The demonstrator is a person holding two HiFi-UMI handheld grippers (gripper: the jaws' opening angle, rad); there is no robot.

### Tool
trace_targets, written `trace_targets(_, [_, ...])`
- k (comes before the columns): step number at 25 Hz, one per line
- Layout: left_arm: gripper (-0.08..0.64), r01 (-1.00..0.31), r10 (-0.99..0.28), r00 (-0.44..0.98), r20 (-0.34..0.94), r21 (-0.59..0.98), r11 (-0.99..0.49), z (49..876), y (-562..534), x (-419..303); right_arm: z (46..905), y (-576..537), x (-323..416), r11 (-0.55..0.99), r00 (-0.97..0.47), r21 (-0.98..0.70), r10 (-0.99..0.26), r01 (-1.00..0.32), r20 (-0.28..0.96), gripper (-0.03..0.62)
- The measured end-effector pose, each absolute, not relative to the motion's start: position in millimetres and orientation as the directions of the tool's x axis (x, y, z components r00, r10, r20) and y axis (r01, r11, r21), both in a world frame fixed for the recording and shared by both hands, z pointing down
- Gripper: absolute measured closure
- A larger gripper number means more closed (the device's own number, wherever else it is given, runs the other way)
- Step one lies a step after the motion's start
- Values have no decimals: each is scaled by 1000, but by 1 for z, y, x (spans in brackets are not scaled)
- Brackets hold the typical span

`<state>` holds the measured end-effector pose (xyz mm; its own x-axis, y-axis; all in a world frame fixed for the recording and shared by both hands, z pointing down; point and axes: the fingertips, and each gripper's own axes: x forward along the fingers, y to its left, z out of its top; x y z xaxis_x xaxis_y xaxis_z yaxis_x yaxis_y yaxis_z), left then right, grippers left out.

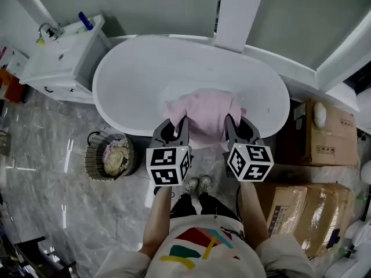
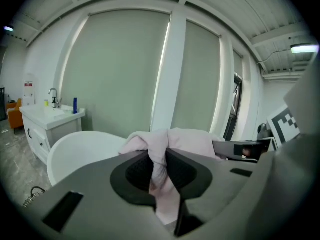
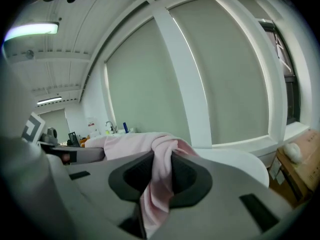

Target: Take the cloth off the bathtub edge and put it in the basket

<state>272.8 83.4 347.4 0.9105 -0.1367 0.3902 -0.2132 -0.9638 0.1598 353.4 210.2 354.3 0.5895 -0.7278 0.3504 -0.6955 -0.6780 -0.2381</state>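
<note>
A pale pink cloth hangs stretched between my two grippers over the near rim of the white bathtub. My left gripper is shut on the cloth's left corner, which bunches between the dark pads. My right gripper is shut on the right corner, a fold trailing down through the jaws. The round wicker basket stands on the floor left of me, below the tub, with crumpled fabric inside.
A white vanity with a tap and a blue bottle stands at the tub's left end. Cardboard boxes are stacked on the right. A white pillar rises behind the tub. My feet stand on grey marble floor.
</note>
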Motion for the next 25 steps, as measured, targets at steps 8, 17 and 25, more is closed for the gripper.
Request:
trace_targets(8, [480,-195,-163,947,276,92,-977,261,93,241,267,212,320,-631,587,-154,-769,-760,254,502])
trace_targets(17, [480,-204,-193,962,192,43,-978,223,109,220,232,229,294,-620,601,-136,-784,-773,157,502])
trace_targets(25, [480,-197,-183,964,194,56,-979,230,124,230,237,246,300,-619,601,-147,-785,-771,151,500])
